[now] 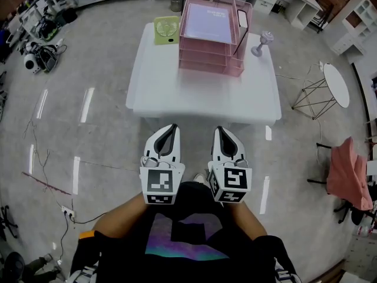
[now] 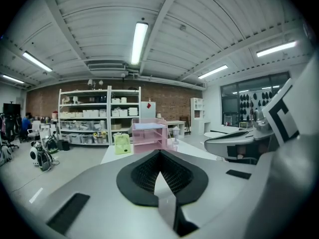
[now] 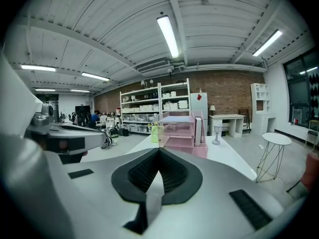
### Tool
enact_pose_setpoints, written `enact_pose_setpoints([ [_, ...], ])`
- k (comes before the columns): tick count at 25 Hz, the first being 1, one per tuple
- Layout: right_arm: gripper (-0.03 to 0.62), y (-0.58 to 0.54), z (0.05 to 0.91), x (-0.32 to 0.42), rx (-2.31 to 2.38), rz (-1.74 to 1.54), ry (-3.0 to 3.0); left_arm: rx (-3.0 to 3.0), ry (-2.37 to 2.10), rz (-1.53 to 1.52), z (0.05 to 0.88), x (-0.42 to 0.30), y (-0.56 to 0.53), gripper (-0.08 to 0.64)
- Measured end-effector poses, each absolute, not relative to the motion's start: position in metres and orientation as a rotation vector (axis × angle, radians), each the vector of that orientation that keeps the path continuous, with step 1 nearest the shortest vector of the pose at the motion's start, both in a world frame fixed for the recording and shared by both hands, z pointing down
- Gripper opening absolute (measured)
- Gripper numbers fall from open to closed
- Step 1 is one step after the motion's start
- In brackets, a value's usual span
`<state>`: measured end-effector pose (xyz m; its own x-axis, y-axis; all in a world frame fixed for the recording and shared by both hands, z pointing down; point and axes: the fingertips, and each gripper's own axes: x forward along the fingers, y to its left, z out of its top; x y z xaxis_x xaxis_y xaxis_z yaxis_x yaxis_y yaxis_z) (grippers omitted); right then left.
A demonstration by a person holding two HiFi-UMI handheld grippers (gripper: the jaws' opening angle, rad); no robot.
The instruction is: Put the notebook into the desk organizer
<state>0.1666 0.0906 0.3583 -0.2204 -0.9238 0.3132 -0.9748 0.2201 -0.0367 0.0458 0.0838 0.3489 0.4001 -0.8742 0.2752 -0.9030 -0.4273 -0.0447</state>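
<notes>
A pink wire desk organizer (image 1: 206, 63) stands at the far side of a white table (image 1: 200, 102). A lavender notebook (image 1: 211, 21) lies flat in its top tray, and a white flat item (image 1: 242, 19) stands upright in its side slot. My left gripper (image 1: 171, 130) and right gripper (image 1: 219, 132) are side by side close to my body, short of the table's near edge. Both are shut with nothing between the jaws. The organizer (image 2: 148, 135) shows far ahead over the left gripper (image 2: 159, 153) in its view. It appears likewise (image 3: 182, 131) beyond the right gripper (image 3: 159, 151).
A small green fan (image 1: 166, 29) sits left of the organizer and a little grey lamp (image 1: 261, 43) to its right. A round side table (image 1: 336, 84) and a chair draped in pink cloth (image 1: 349, 175) stand to the right. Shelving (image 2: 99, 116) lines the back wall; cables lie on the floor at left.
</notes>
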Motion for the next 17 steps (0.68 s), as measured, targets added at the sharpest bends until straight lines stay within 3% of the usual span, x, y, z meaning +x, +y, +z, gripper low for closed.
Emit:
enact_pose_setpoints([
  [17,0.015,0.0947,0.3585,0.1642,1.814,0.355,-2.269,2.571,-1.590,0.416,0.3481,0.0497,0.0846,0.009],
])
